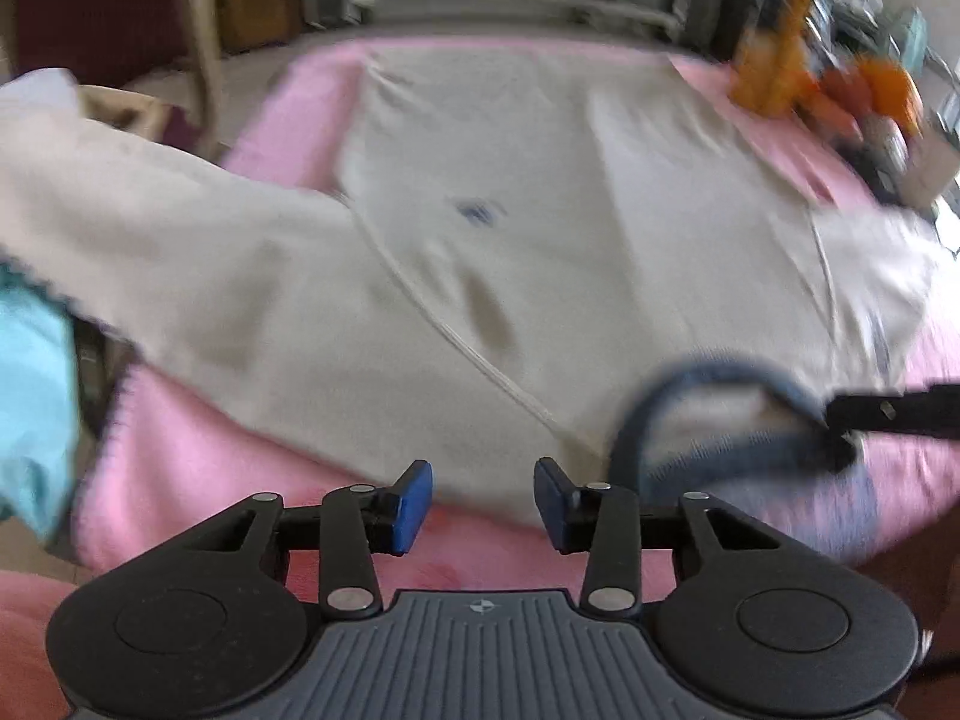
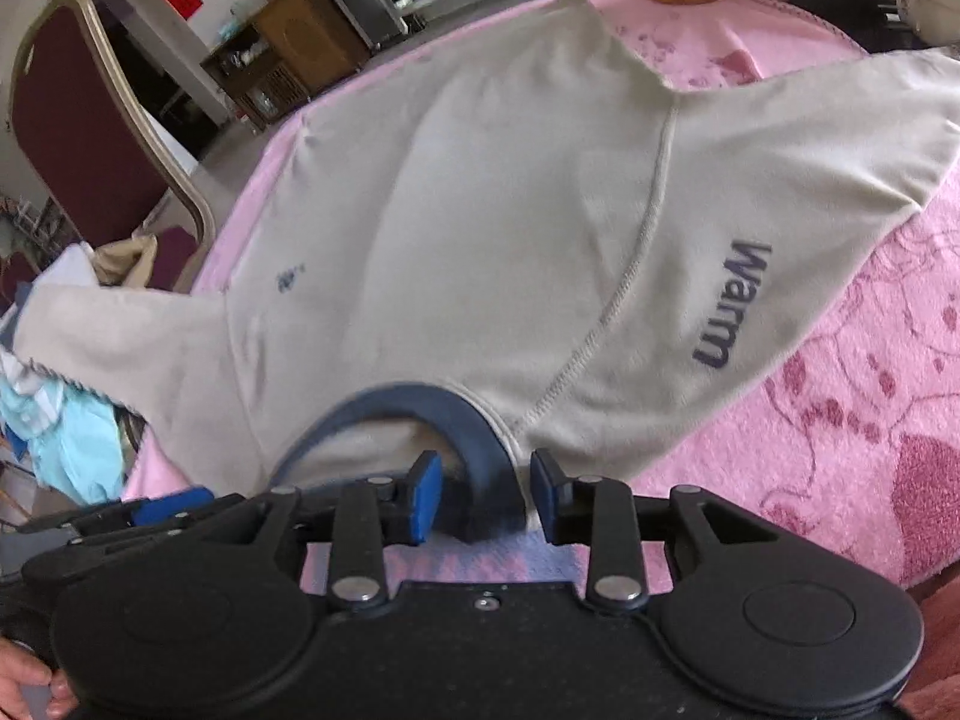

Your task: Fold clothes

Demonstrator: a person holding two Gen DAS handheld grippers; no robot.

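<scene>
- Grippers are sitting nearest in both wrist views: the left gripper (image 1: 483,495) is hanging with its blue pads partly apart over the pink blanket (image 1: 180,480) at the near hem of the shirt, with nothing between them.
- Beside it, the right gripper (image 2: 486,495) is straddling the navy collar (image 2: 474,420) with its jaws partly apart; the collar band is lying in the gap, and the pads are not visibly pressing on it.
- Just beyond, the cream shirt (image 2: 480,210) is lying spread flat on the blanket, sleeves reaching out to either side, the word "Warm" (image 2: 729,303) showing on one sleeve.
- Off the table's left edge, light blue clothing (image 2: 78,444) is piling up.
- Farther back, a maroon chair (image 2: 78,138) is standing, and orange objects (image 1: 780,48) are resting at the far corner.
</scene>
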